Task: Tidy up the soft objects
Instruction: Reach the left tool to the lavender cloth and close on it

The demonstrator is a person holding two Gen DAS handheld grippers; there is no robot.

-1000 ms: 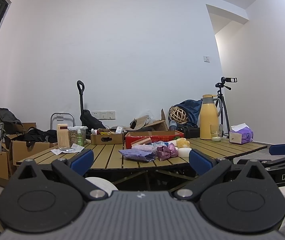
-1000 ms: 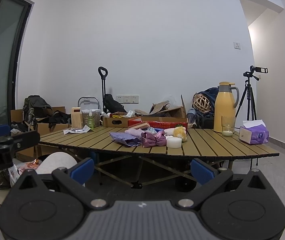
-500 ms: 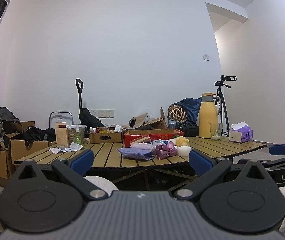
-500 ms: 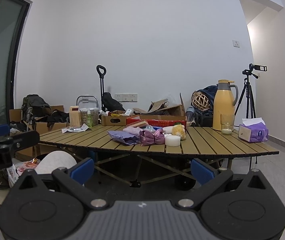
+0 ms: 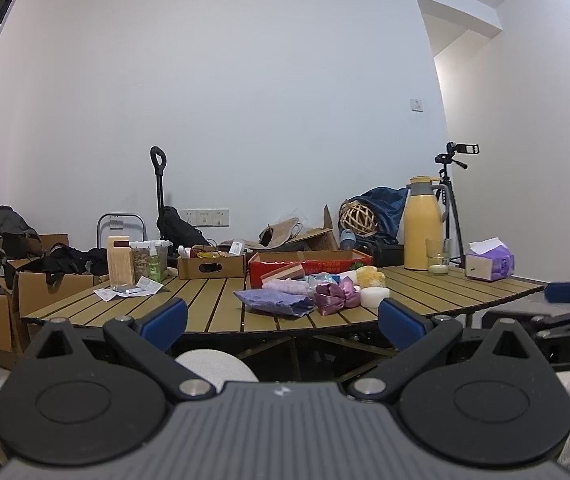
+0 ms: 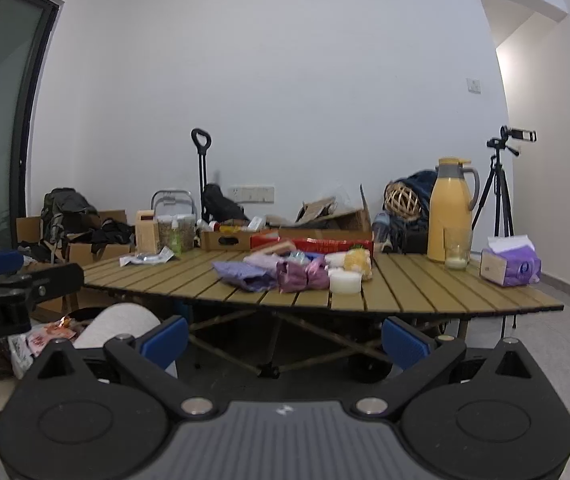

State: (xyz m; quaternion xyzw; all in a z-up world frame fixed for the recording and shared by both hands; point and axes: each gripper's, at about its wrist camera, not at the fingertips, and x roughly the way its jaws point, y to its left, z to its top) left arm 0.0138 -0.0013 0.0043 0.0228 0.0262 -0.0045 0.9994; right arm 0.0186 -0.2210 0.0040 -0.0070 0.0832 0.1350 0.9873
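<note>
A heap of soft things lies mid-table: a purple cloth [image 5: 273, 301] [image 6: 243, 273], a mauve bundle [image 5: 334, 295] [image 6: 303, 275], a yellow fluffy piece [image 5: 370, 276] [image 6: 358, 259] and a white round pad [image 5: 374, 297] [image 6: 345, 282]. Behind them stands a red box [image 5: 309, 264] [image 6: 327, 243]. My left gripper [image 5: 283, 322] is open, low and in front of the table edge. My right gripper [image 6: 285, 338] is open too, below the table's front edge. Both hold nothing.
On the slatted wooden table [image 5: 445, 292] [image 6: 425, 292] stand a yellow thermos [image 5: 422, 224] [image 6: 450, 208], a glass [image 6: 457, 249], a purple tissue pack [image 5: 490, 260] [image 6: 511, 262], a cardboard tray [image 5: 209, 266] and jars at the left. Boxes, bags and a tripod [image 6: 499, 184] line the wall.
Both grippers have risen and drifted a little toward the table; the heap sits slightly higher and larger in the views. The jaws stay open.
</note>
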